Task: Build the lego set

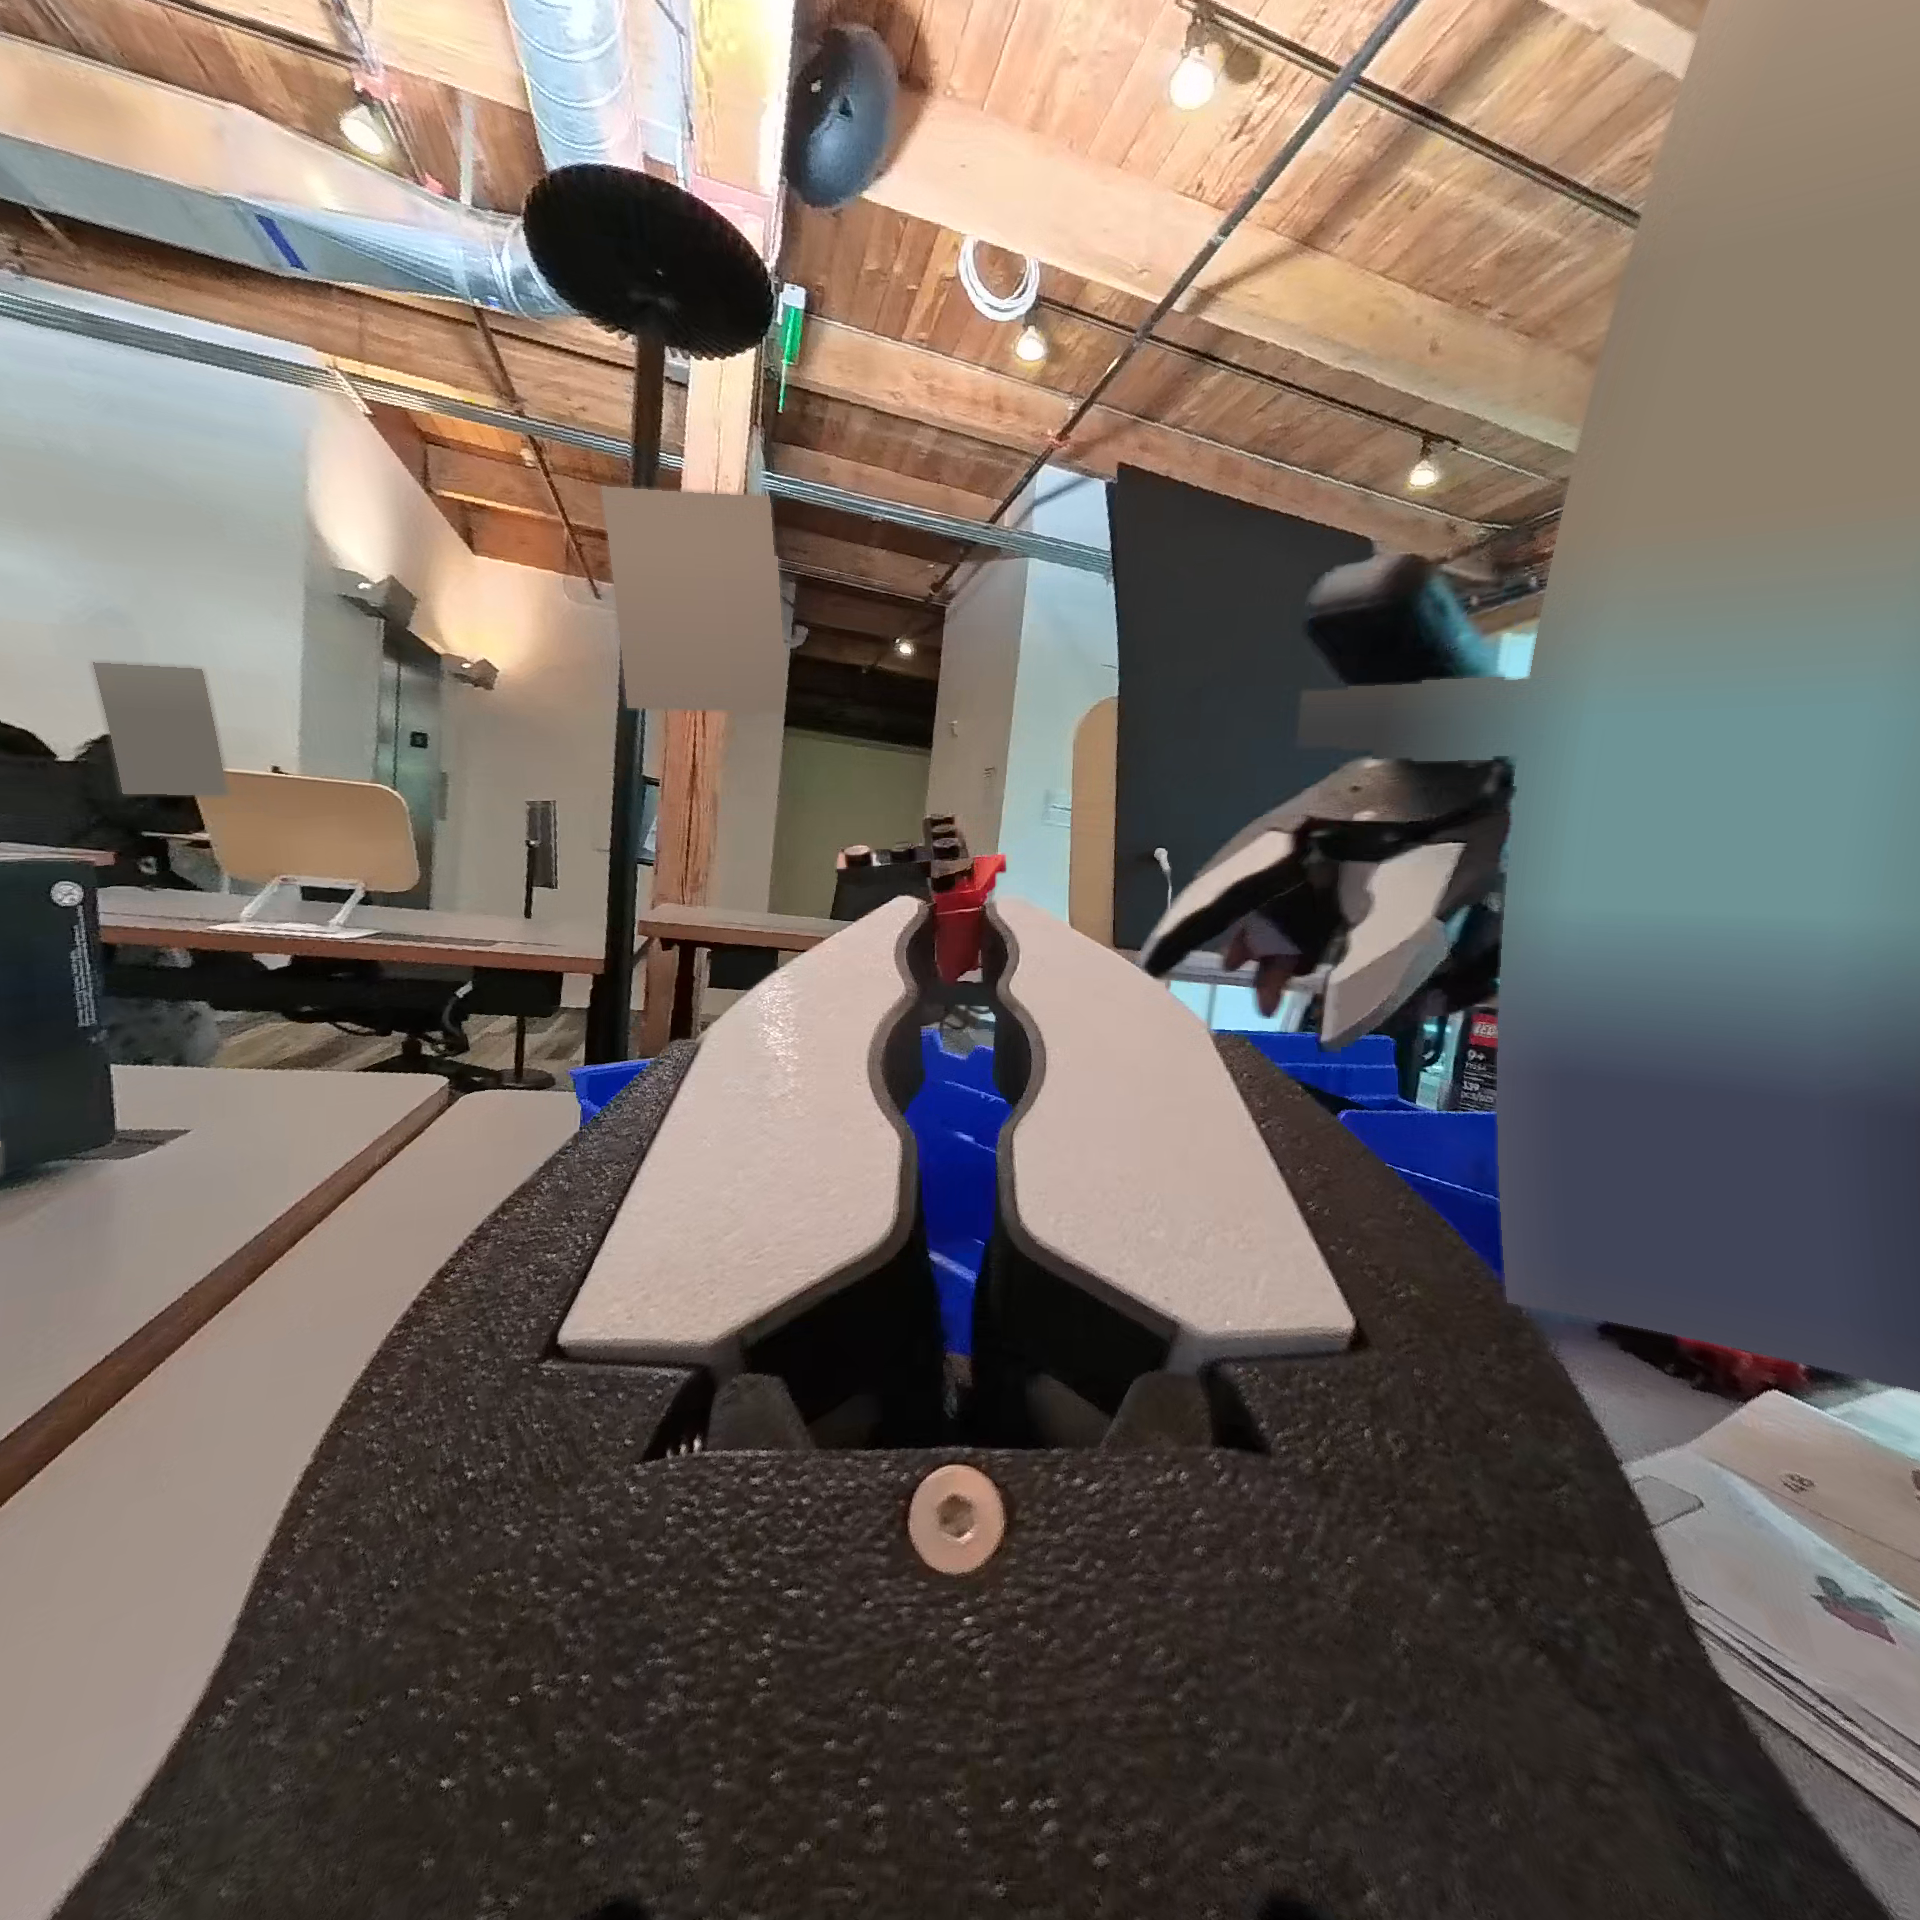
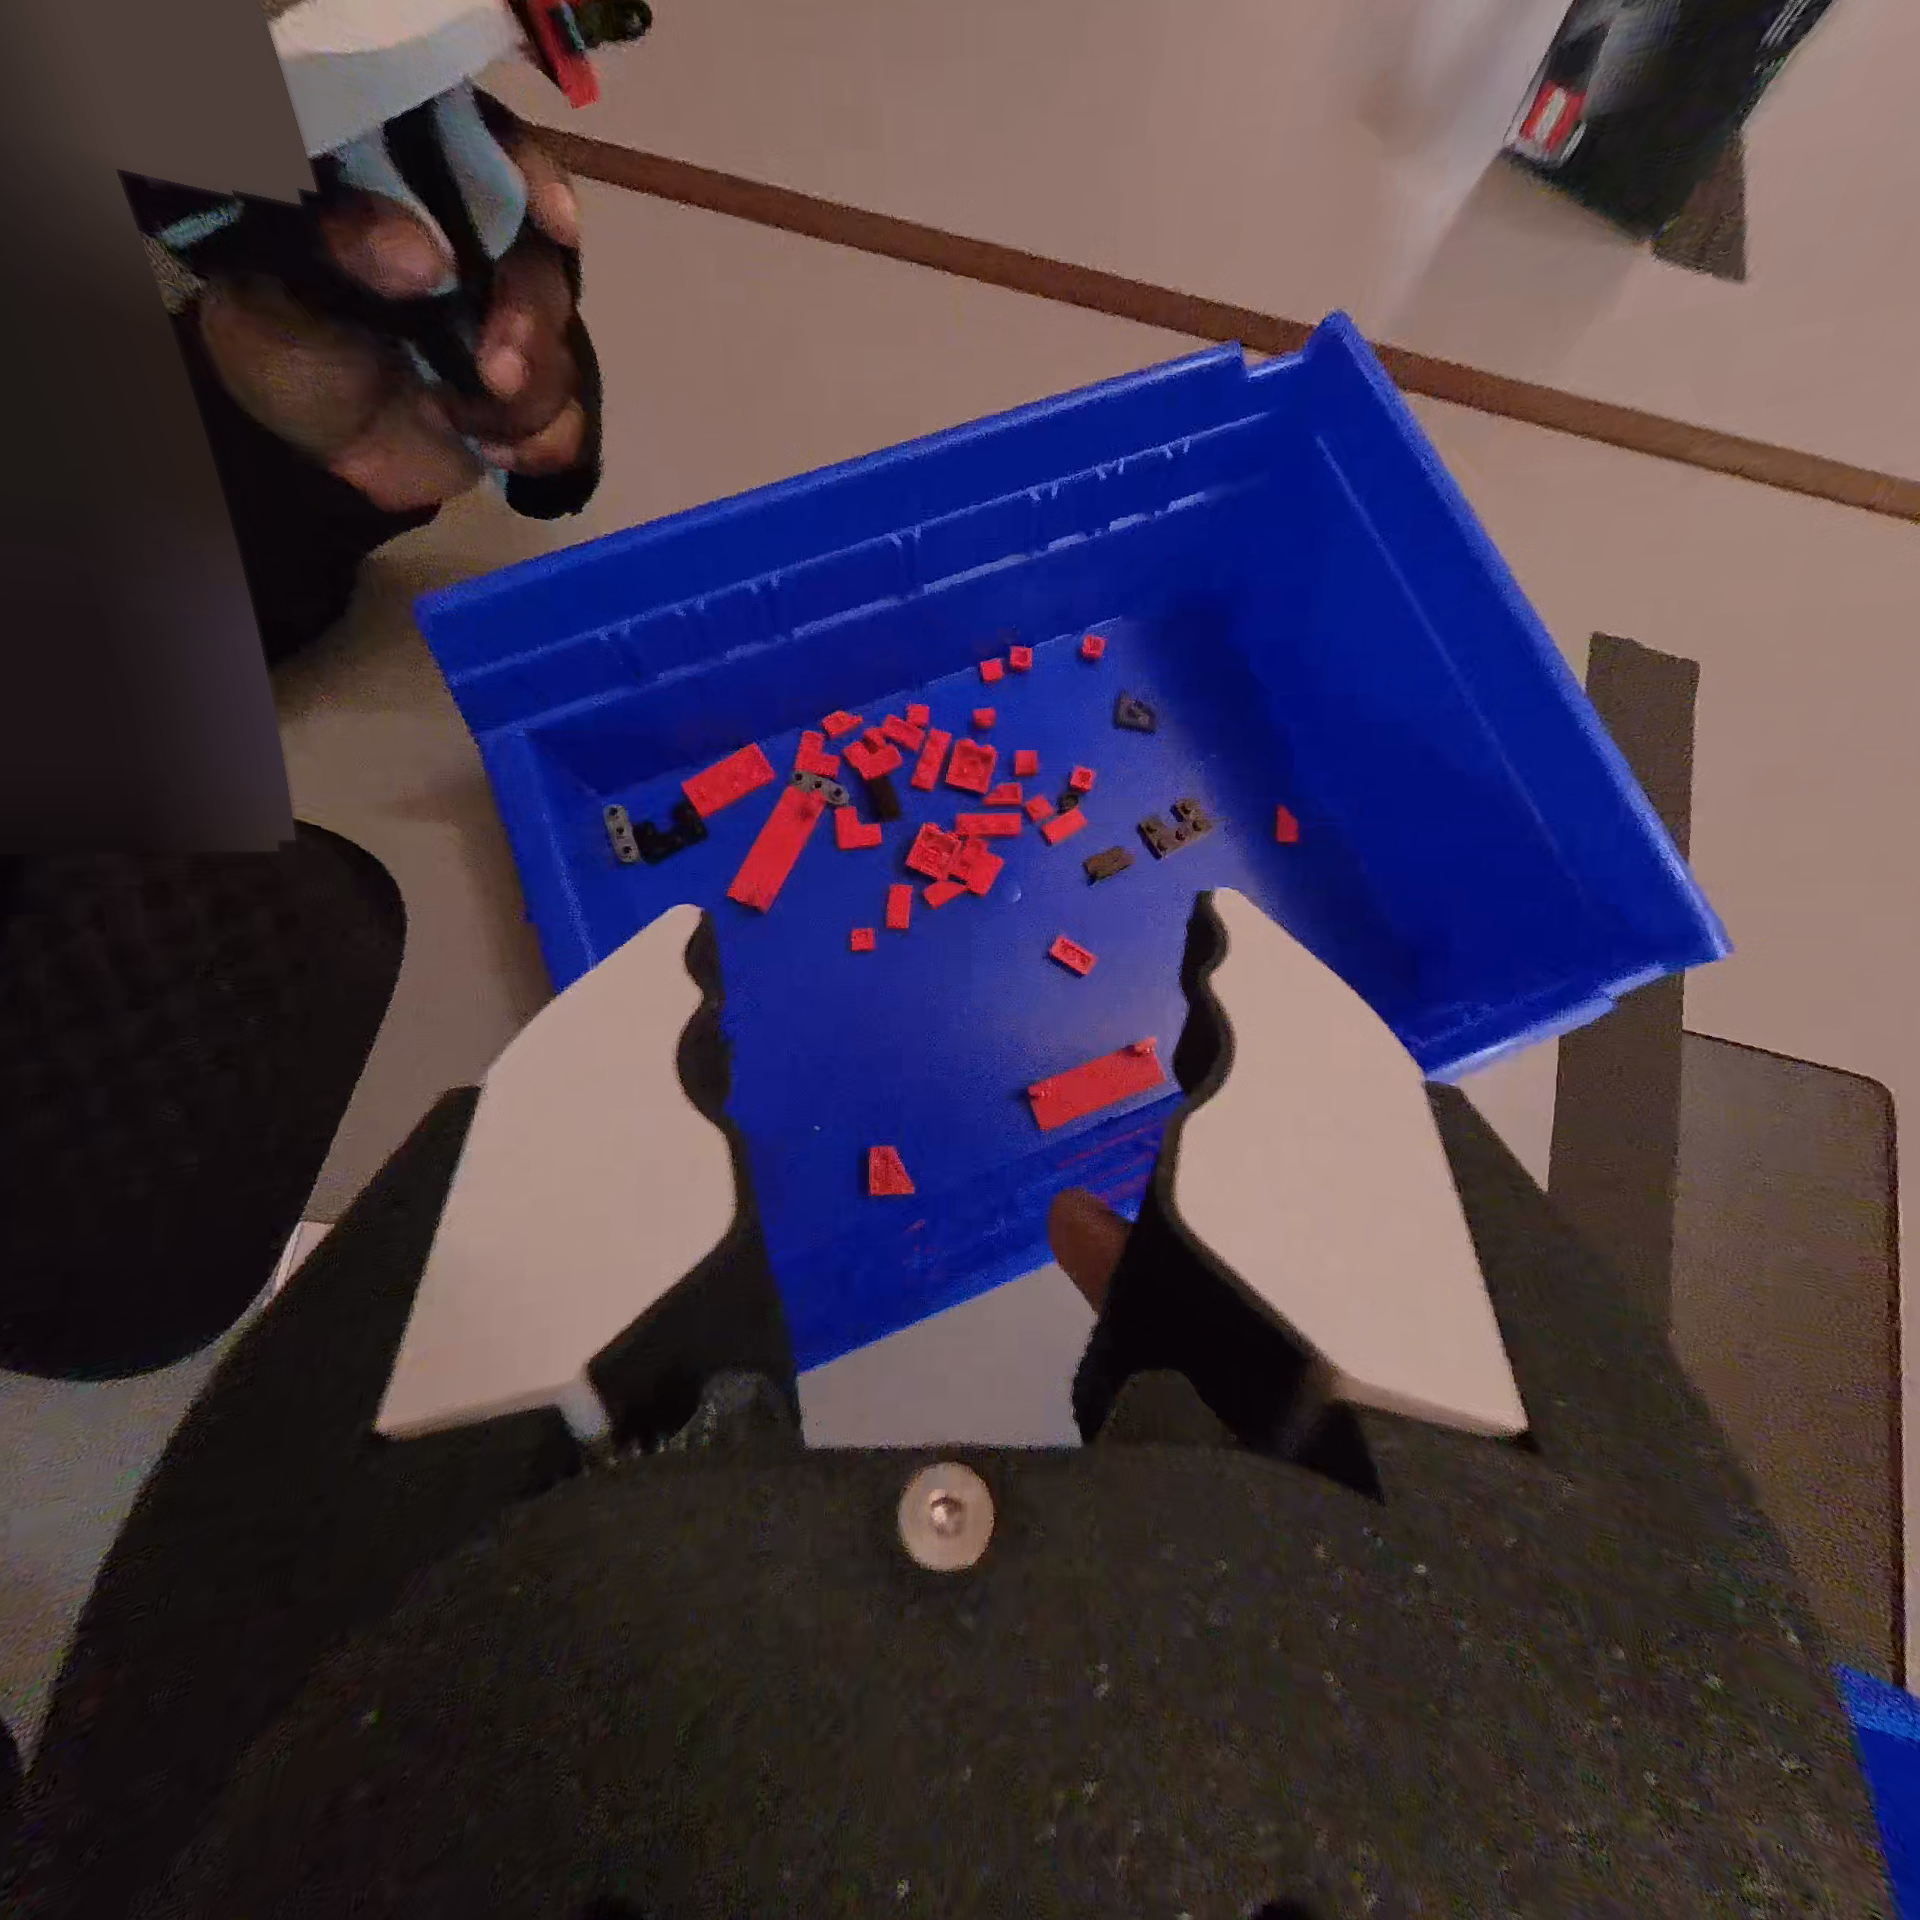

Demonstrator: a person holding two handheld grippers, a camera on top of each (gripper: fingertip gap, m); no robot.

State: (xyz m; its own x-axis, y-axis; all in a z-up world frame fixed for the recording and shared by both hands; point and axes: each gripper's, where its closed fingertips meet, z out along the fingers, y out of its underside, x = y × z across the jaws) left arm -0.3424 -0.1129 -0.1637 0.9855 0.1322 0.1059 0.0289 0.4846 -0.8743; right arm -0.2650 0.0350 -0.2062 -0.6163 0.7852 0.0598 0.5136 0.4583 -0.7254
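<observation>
The tabletop (image 2: pixel 935 187) is pale, with a brown seam that runs across its far part. On it stands a blue bin (image 2: pixel 1455 644), turned at an angle, and its open side looks toward the near edge of the right wrist view. Loose pieces (image 2: pixel 935 800) lie on the bin floor, mostly red and a few dark grey. They crowd in the far middle, and a long red plate (image 2: pixel 1096 1086) lies apart, nearer.

The right hand-held gripper (image 2: pixel 951 914) hovers above the bin with its jaws spread wide and nothing between them. The left hand-held gripper (image 1: pixel 961 914) is raised off the tabletop, and its jaws are pressed together on a small sub-assembly (image 1: pixel 961 883): a red piece is pinched at the tips and a black studded plate sits on its top.

I judge that the step in hand is to choose the next piece. To do it well, the right hand-held gripper should come down straight over one isolated piece, not into the crowd, and close across the short sides of that piece so it does not twist. The left one should keep the sub-assembly steady.

The sub-assembly points upward out of the jaws. The long axis of its black plate runs about level, left to right.
</observation>
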